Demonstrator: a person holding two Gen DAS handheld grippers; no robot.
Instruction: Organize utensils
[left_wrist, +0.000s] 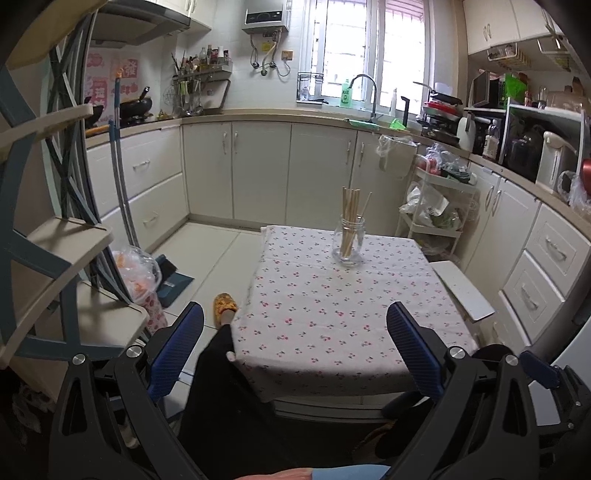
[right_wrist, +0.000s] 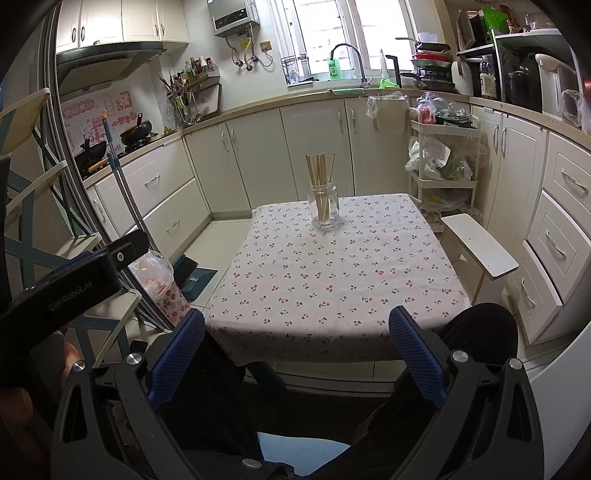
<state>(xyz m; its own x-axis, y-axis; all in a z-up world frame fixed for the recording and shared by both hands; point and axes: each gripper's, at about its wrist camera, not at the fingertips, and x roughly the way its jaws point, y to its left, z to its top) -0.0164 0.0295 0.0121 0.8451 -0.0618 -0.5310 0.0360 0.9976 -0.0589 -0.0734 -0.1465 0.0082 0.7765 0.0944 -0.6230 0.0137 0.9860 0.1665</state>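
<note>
Several light, stiff wooden chopsticks (right_wrist: 320, 184) upright in fragile, slippery glass jar (right_wrist: 325, 208) mid-tablecloth (right_wrist: 332, 280); best pinched near tops above jar; left gripper (left_wrist: 295, 350) and right gripper (right_wrist: 297, 349) well short of jar, both spread wide, empty.

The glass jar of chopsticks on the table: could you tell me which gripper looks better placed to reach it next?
Probably the right gripper. In its view the glass jar stands almost straight ahead of the open fingers; in the left gripper's view it sits off to the right. Both are open, empty and short of the table.
</note>
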